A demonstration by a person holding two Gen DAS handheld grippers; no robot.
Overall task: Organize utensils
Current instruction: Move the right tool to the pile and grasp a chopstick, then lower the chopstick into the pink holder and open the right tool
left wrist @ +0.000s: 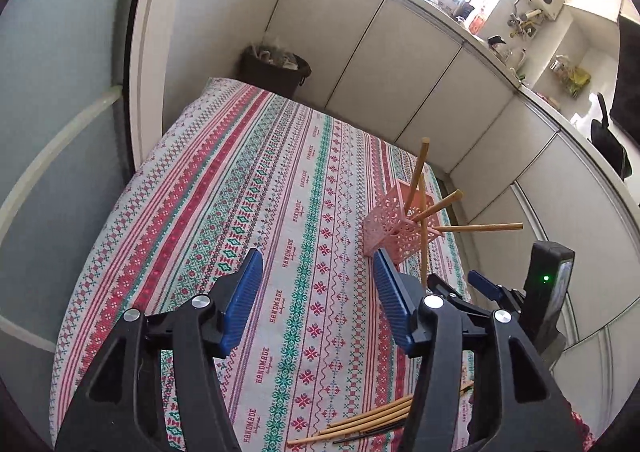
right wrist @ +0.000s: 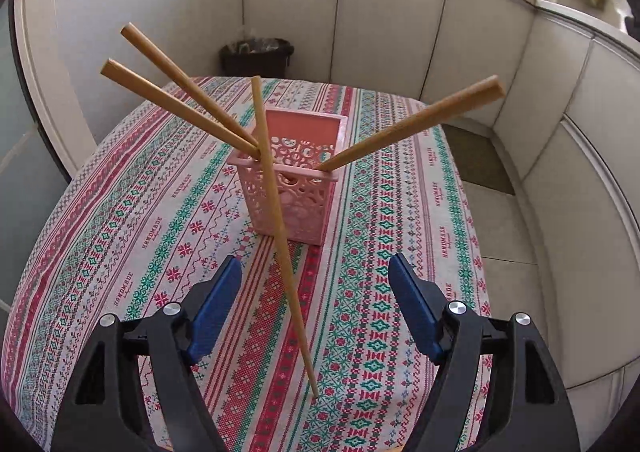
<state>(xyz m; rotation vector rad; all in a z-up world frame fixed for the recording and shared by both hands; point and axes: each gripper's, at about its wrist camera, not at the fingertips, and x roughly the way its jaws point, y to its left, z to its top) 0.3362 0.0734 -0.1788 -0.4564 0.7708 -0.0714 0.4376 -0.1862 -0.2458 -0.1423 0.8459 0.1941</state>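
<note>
Right wrist view: spread right gripper (right wrist: 314, 308), nothing pinched, loose wooden chopstick (right wrist: 280, 236) lengthwise between fingers, leaning toward pink perforated plastic holder (right wrist: 296, 208) ahead.

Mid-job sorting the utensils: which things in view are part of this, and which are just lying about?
Part of the job:
- pink holder
- three chopsticks in it
- chopstick leaning against holder, tip on tablecloth
- loose chopsticks on the tablecloth

Lying about:
- black bin
- ledge clutter
</note>
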